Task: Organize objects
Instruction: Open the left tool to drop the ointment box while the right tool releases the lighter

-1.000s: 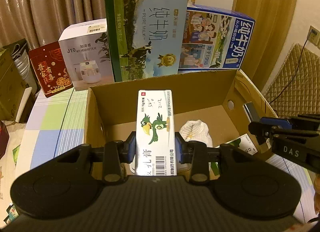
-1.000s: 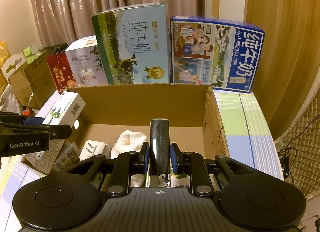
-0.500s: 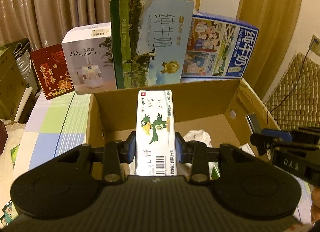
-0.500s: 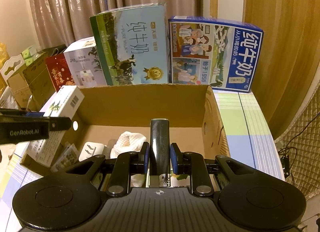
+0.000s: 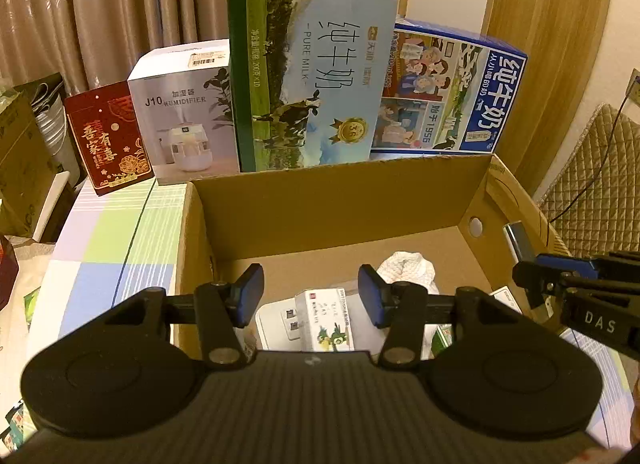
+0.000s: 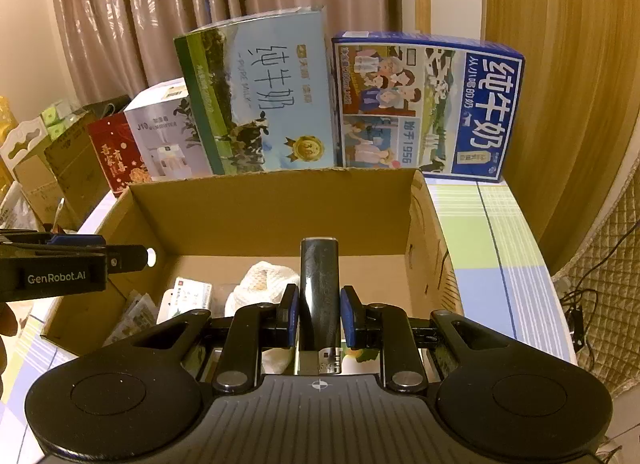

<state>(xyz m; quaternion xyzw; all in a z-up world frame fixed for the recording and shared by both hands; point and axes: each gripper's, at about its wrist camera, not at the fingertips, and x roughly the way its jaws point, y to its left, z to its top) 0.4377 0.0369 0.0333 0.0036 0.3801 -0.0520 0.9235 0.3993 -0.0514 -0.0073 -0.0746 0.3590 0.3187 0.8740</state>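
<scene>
Over the carton, the left hand-held gripper has just been opening and stands empty above the bird box lying inside, while the right hand-held gripper clamps a dark bar, best lowered close before release.

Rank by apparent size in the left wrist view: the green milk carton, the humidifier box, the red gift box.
1. green milk carton
2. humidifier box
3. red gift box
They stand in one row, so nearness hardly skews this.
</scene>
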